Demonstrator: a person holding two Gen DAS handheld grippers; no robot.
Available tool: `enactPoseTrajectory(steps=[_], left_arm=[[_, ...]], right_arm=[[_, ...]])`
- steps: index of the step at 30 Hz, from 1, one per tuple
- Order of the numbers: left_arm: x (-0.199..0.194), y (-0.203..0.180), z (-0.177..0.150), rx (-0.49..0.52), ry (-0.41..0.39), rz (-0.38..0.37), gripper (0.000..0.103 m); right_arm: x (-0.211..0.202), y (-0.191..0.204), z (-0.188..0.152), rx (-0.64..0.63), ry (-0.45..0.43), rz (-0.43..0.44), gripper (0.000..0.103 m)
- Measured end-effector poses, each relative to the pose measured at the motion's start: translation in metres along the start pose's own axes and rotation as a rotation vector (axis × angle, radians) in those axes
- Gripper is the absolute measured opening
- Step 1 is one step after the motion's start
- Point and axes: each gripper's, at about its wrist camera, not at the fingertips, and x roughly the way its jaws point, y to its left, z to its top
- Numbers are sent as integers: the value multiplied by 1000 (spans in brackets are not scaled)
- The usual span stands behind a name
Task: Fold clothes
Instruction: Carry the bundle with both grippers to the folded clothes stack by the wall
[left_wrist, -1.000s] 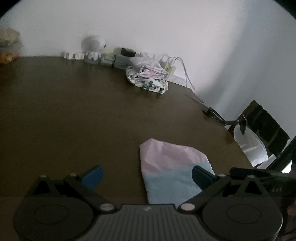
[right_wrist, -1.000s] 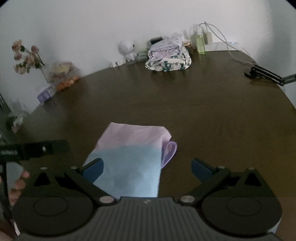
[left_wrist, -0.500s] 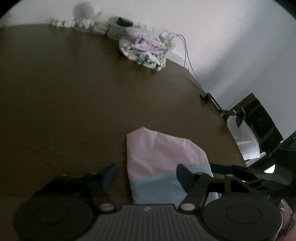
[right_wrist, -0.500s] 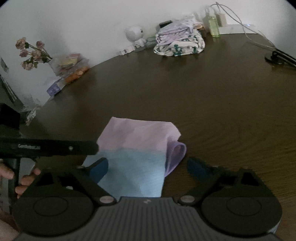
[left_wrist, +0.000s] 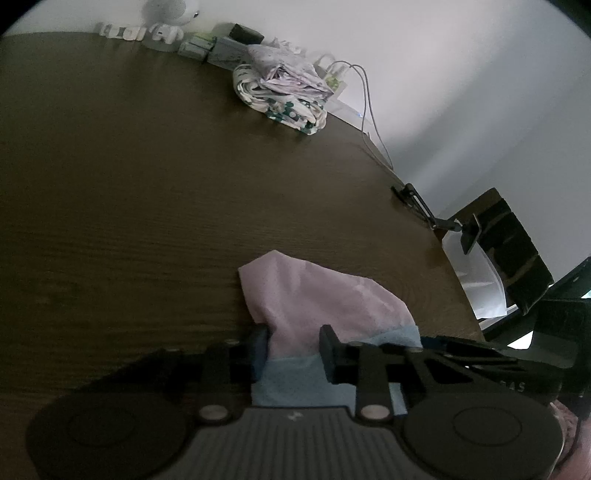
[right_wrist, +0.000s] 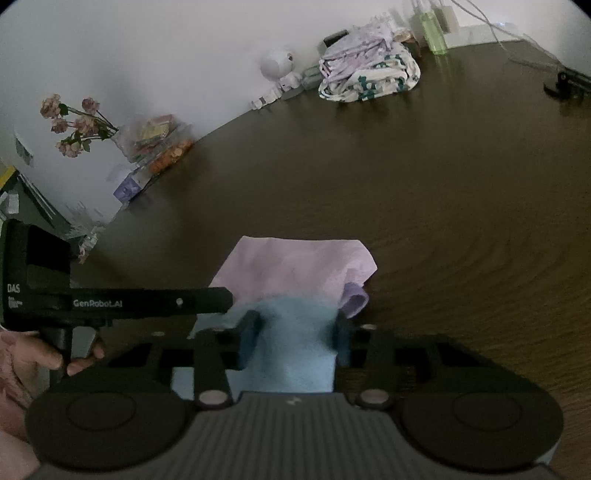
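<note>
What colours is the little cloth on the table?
Pink and light blue cloth; clearest in the right wrist view.

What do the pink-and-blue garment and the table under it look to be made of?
The pink-and-blue garment looks like a soft, matte fabric, perhaps a knit: it drapes in loose folds, and a faint dotted texture shows in the left wrist view. The weave cannot be told. The table looks like dark brown wood or wood veneer, going by its long grain lines and dull sheen.
</note>
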Motion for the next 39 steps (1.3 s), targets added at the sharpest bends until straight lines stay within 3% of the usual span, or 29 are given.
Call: enactPoseTrajectory(steps=[10, 12, 16, 22, 34, 39], left_arm=[[0, -3, -4, 10, -17, 17, 25], [2, -4, -5, 13, -15, 20, 11], [3, -4, -5, -4, -30, 0, 7], [-5, -10, 1, -13, -70, -20, 6], [-51, -50, 35, 99, -211, -25, 5], [-72, -65, 64, 128, -279, -26, 5]], right_arm=[[4, -2, -4, 45, 0, 22, 21], [4, 0, -5, 52, -9, 15, 18], [4, 8, -4, 57, -37, -29, 15], [-8, 17, 2, 48, -81, -14, 14], [-42, 56, 45, -61, -185, -15, 14], [-58, 74, 75, -113, -232, -7, 14]])
